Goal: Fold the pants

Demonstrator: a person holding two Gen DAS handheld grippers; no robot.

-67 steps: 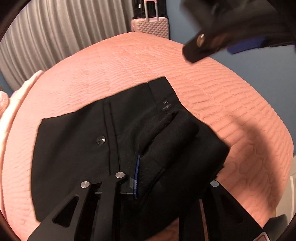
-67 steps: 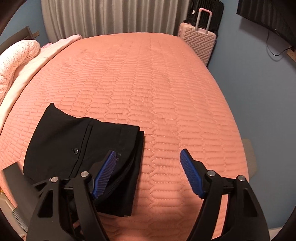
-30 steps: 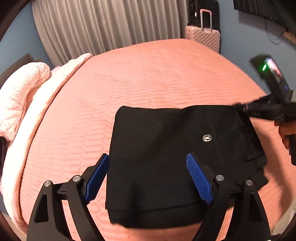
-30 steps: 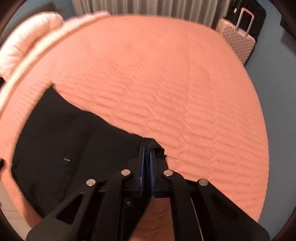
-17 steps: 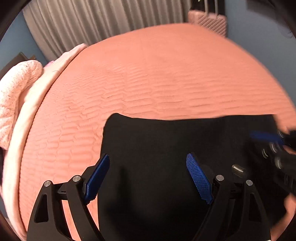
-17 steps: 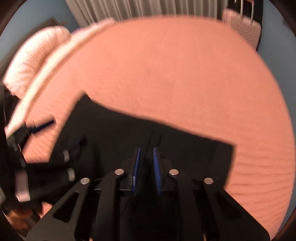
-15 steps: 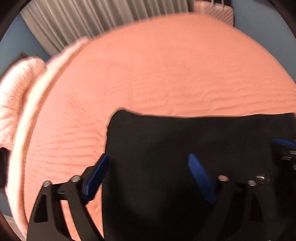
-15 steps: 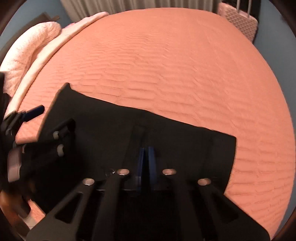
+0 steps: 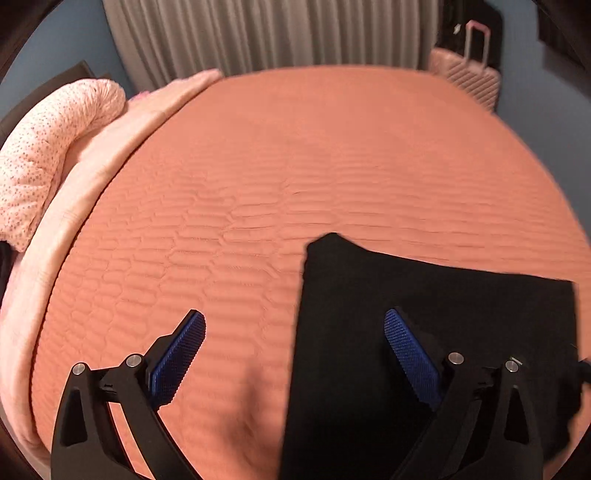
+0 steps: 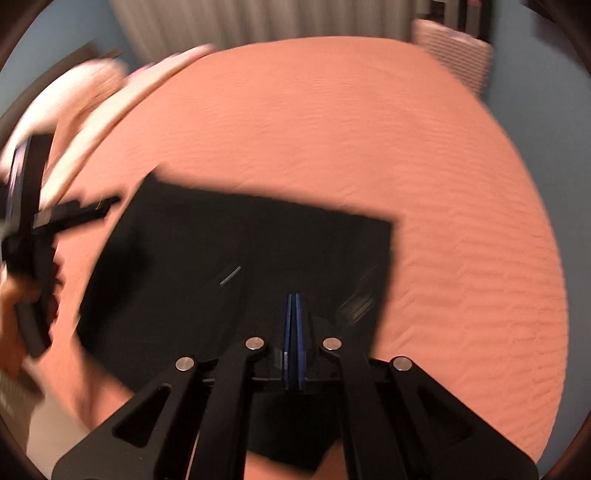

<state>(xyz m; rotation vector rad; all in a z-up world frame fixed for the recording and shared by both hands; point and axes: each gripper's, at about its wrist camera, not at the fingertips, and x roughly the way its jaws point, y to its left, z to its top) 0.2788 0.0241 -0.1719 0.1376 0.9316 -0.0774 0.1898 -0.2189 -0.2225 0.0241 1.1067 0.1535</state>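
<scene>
The black pants [image 9: 424, 332] lie folded into a flat rectangle on the salmon quilted bed [image 9: 295, 166]. My left gripper [image 9: 291, 343] is open and empty, above the pants' left edge, with one blue pad over the bedspread and one over the cloth. In the right wrist view the pants [image 10: 221, 266] fill the middle, blurred by motion. My right gripper [image 10: 294, 306] has its blue pads pressed together over the pants; no cloth shows between them. The left gripper's body and the hand holding it [image 10: 29, 258] show at the left edge.
A pink speckled pillow [image 9: 48, 155] and a pale pink blanket edge [image 9: 92, 177] lie on the bed's left side. A pink suitcase [image 9: 469, 81] stands by the far right corner. Grey curtains [image 9: 277, 33] hang behind the bed.
My left gripper has shifted left, so the pants now sit at the right of its view. My right gripper stays shut and has moved over the pants. The pants lie flat.
</scene>
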